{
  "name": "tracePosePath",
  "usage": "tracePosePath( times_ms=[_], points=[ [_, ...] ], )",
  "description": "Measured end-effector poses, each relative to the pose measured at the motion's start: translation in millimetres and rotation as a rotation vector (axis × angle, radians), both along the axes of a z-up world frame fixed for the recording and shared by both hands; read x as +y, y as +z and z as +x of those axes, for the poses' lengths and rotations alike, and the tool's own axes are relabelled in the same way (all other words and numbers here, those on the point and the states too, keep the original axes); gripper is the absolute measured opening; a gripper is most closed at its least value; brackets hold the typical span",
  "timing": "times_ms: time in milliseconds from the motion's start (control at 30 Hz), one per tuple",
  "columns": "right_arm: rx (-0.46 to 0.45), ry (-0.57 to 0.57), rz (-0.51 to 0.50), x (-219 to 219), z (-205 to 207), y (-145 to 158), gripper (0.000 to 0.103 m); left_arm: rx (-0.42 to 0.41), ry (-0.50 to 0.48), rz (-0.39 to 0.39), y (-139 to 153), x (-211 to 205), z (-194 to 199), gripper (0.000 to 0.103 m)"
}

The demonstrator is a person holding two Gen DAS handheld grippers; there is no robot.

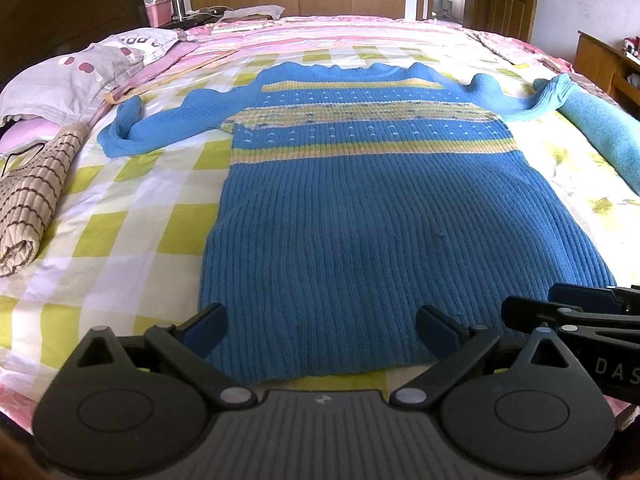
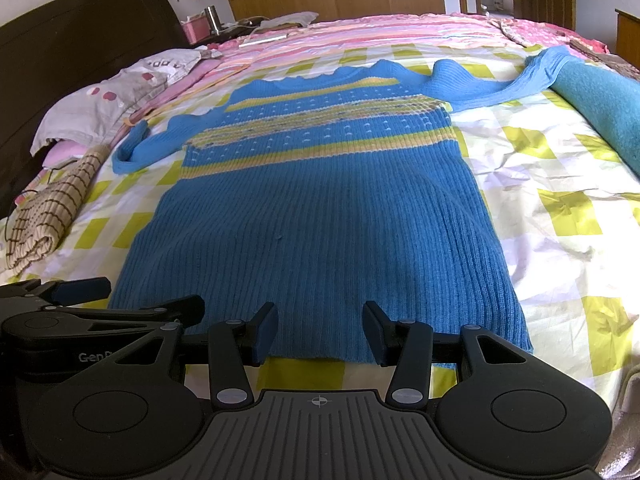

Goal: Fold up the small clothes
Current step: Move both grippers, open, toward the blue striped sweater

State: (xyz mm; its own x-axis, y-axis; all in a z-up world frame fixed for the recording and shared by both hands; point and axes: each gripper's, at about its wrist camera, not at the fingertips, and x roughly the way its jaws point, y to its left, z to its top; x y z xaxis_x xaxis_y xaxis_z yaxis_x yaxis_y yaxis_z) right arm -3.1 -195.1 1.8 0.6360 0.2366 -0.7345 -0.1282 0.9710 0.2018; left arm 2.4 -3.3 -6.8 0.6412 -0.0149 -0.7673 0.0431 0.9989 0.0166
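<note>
A blue ribbed knit sweater point(image 1: 360, 208) with yellow patterned bands lies flat on the bed, hem nearest me, both sleeves spread out to the sides; it also shows in the right wrist view point(image 2: 320, 220). My left gripper point(image 1: 320, 330) is open and empty, its jaws wide apart over the hem. My right gripper point(image 2: 320, 330) is open and empty over the hem, a little right of the left one. Each gripper shows at the edge of the other's view: the right gripper point(image 1: 560, 308) and the left gripper point(image 2: 120, 300).
The bed has a yellow-green checked sheet point(image 1: 140, 216). A rolled striped beige cloth point(image 1: 36, 184) lies at the left, pillows point(image 1: 76, 72) behind it. A teal rolled towel point(image 1: 604, 128) lies at the right under the sleeve end. A pink quilt point(image 1: 360, 32) covers the far side.
</note>
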Motion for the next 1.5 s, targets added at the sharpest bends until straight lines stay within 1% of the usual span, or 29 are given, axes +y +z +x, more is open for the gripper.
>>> tracePosePath(
  times_ms=[433, 800, 1100, 1267, 1500],
  points=[
    [-0.001, 0.000, 0.000, -2, -2, 0, 0.046, -0.004, -0.008, 0.004, 1, -1, 0, 0.103],
    [-0.020, 0.002, 0.004, -3, 3, 4, 0.046, -0.019, -0.020, 0.018, 6, -2, 7, 0.103],
    [-0.028, 0.007, 0.008, -6, 12, 7, 0.046, -0.029, -0.030, 0.012, 10, -3, 17, 0.103],
    [-0.026, -0.004, 0.019, -9, 20, 8, 0.046, -0.038, -0.045, 0.017, 12, -8, 28, 0.103],
    [-0.035, -0.026, 0.026, -18, 34, 13, 0.046, -0.047, -0.062, 0.001, 16, -15, 46, 0.103]
  ],
)
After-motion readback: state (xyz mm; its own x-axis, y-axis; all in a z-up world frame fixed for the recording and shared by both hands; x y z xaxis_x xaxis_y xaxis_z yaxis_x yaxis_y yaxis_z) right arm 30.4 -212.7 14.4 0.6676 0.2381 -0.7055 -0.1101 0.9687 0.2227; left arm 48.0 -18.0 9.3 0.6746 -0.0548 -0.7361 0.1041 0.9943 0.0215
